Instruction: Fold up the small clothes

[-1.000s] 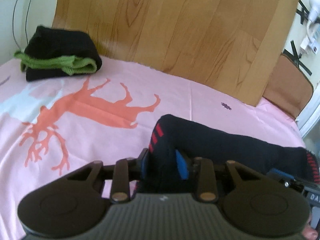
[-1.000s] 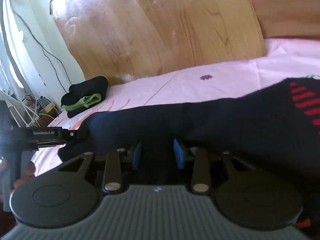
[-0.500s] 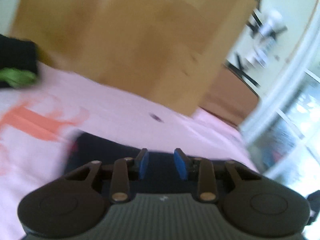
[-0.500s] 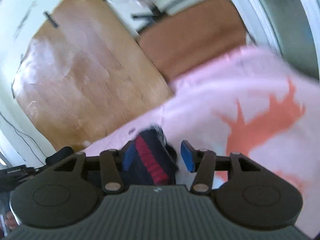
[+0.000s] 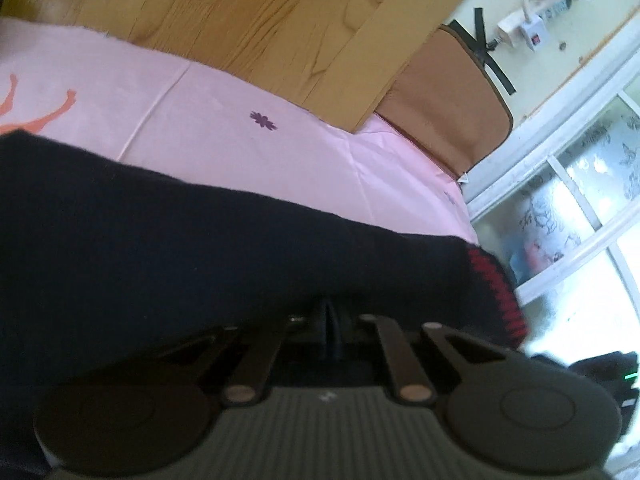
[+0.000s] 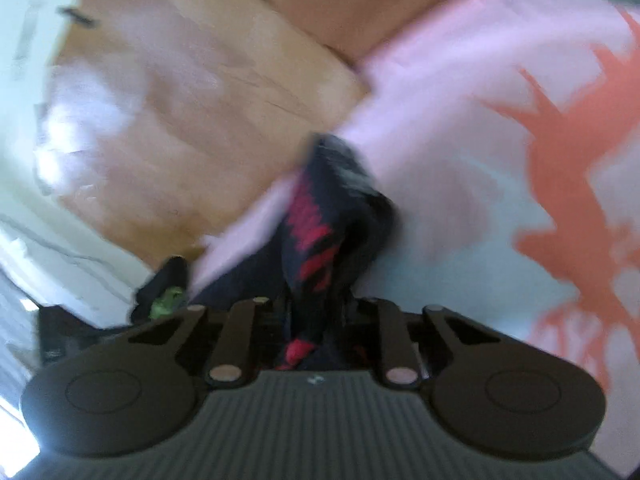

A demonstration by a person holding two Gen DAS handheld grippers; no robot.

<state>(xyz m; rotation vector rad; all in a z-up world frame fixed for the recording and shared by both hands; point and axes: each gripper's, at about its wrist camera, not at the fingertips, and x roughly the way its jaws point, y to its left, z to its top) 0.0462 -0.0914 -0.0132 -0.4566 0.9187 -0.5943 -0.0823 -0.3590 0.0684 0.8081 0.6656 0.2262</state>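
A dark navy sock with red stripes (image 5: 200, 248) stretches across the left wrist view above the pink bedsheet (image 5: 248, 96). Its red-trimmed cuff (image 5: 496, 288) is at the right. My left gripper (image 5: 330, 320) is shut on the sock, its fingertips hidden under the cloth. In the blurred right wrist view the sock's red-striped end (image 6: 320, 232) hangs bunched between the jaws of my right gripper (image 6: 316, 320), which is shut on it. The sheet (image 6: 460, 120) shows an orange deer print (image 6: 580, 200).
A wooden board (image 5: 260, 20) leans at the back of the bed, with a brown cushion (image 5: 452, 100) beside it. A window (image 5: 580, 220) is at the right. A folded black and green garment (image 6: 164, 292) lies far left in the right wrist view.
Both grippers swung hard and closed on the sock. The left view turned right toward the window; the right view tilted, the sock end now hanging bunched between its jaws.
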